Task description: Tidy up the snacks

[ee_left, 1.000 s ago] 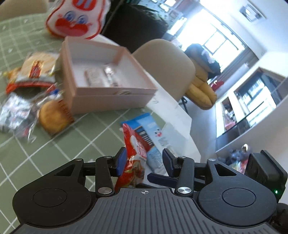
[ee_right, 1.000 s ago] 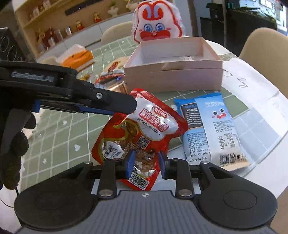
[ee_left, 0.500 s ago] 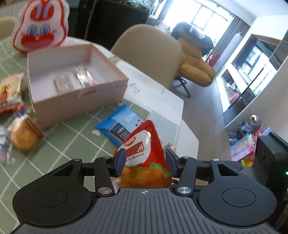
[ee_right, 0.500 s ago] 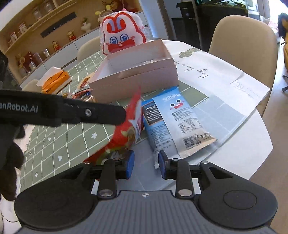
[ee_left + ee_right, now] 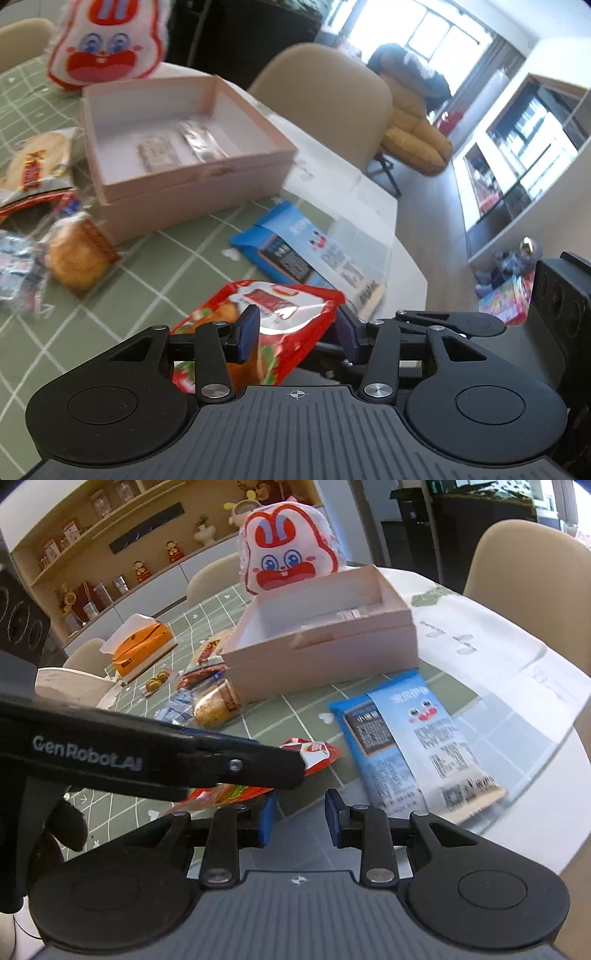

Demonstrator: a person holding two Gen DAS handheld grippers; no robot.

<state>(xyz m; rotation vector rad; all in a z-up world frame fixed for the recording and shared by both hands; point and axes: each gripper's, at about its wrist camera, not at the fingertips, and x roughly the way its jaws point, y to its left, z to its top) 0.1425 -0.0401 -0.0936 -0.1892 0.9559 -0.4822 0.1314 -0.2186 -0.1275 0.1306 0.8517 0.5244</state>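
Observation:
A red snack pouch (image 5: 280,314) lies between the fingers of my left gripper (image 5: 295,328), low over the green checked table; the jaws are apart and the pouch spans the gap between them. In the right wrist view the pouch (image 5: 314,753) pokes out past the left gripper's black finger (image 5: 258,764). My right gripper (image 5: 297,818) is open and empty, just right of the pouch. A blue snack packet (image 5: 410,734) lies flat ahead of it, also in the left view (image 5: 306,251). The open pink box (image 5: 184,147) stands behind, holding two silver wrappers (image 5: 177,147).
A rabbit-faced bag (image 5: 288,561) stands behind the box (image 5: 325,635). Wrapped buns and small packets (image 5: 55,221) lie left of the box. An orange tissue box (image 5: 142,646) sits far left. White paper (image 5: 498,653) covers the table's right side near its edge. Beige chairs (image 5: 325,96) stand around.
The right gripper let go of the red pouch and opened wider. The left gripper now has the pouch between its fingers, turned from upright to lying flatter, lower over the table.

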